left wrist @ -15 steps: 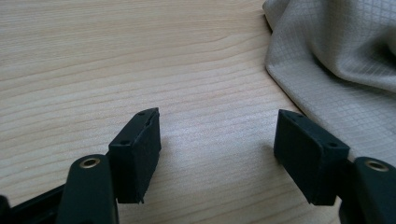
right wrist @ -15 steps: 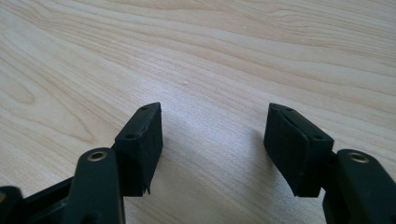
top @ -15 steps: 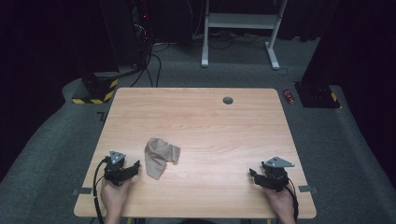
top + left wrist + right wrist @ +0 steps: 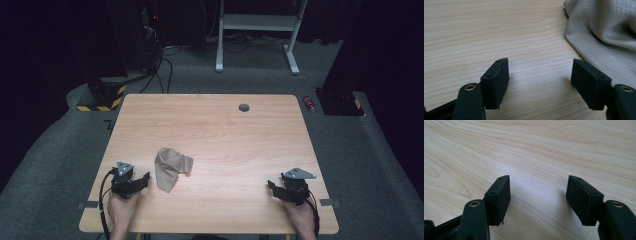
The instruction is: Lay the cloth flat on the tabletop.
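High view, table (image 4: 210, 125): crumpled beige cloth (image 4: 170, 167) near left.
Left gripper (image 4: 142, 181): jaws apart, beside cloth.
Right gripper (image 4: 274, 189): jaws apart, empty.

A wooden table (image 4: 210, 125) stands on grey carpet (image 4: 60, 165). Far off, a white frame (image 4: 257, 22) and cables (image 4: 160, 60) sit in a dark room.

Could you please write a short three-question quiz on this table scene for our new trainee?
1. True or false: the left gripper is shut on the beige cloth.
2. Which gripper is nearer the cloth: A left, B right?
3. Fill in: the small dark round hole lies near the wooden table's ___ edge.

Key: 1 false, both grippers are open and empty. 2 A. 3 far.
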Motion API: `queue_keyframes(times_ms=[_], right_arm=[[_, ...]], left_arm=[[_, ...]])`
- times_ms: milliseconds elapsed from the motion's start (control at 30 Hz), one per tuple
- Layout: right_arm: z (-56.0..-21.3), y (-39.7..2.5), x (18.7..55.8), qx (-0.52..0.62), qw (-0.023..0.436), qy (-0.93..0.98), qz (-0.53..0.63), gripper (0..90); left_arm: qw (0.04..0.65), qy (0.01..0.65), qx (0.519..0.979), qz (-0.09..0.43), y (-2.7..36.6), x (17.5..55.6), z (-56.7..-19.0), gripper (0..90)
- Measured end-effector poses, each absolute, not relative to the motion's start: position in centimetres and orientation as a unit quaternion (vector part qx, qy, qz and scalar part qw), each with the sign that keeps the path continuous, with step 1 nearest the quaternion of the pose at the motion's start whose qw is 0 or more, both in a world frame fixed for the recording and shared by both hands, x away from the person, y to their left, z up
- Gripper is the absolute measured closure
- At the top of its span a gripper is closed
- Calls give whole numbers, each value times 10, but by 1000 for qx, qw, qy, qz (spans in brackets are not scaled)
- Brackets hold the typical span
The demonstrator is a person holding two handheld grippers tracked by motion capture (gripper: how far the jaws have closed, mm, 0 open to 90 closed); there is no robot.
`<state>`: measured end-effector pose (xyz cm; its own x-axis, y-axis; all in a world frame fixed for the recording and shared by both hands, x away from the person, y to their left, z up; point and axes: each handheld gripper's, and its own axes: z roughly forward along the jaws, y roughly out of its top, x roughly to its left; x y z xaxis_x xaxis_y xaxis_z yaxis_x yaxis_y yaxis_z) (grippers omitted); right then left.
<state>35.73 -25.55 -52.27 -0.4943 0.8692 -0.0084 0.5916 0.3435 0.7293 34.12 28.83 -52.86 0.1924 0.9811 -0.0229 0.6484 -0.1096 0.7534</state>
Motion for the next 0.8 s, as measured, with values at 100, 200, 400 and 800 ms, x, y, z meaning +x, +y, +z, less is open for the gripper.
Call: queue_keyframes(times_ms=[100, 200, 400, 800], right_arm=[[-523, -256, 358, 459, 204, 795, 341, 359], [-523, -256, 357, 459, 204, 795, 341, 356], [-523, -256, 358, 456, 204, 796, 341, 351], [-523, -255, 357, 458, 202, 796, 340, 348]], left_arm=[[323, 577, 706, 254, 288, 341, -529, 289], [324, 577, 706, 254, 288, 341, -529, 279], [335, 583, 697, 248, 291, 341, -528, 297], [370, 577, 691, 231, 290, 337, -517, 295]])
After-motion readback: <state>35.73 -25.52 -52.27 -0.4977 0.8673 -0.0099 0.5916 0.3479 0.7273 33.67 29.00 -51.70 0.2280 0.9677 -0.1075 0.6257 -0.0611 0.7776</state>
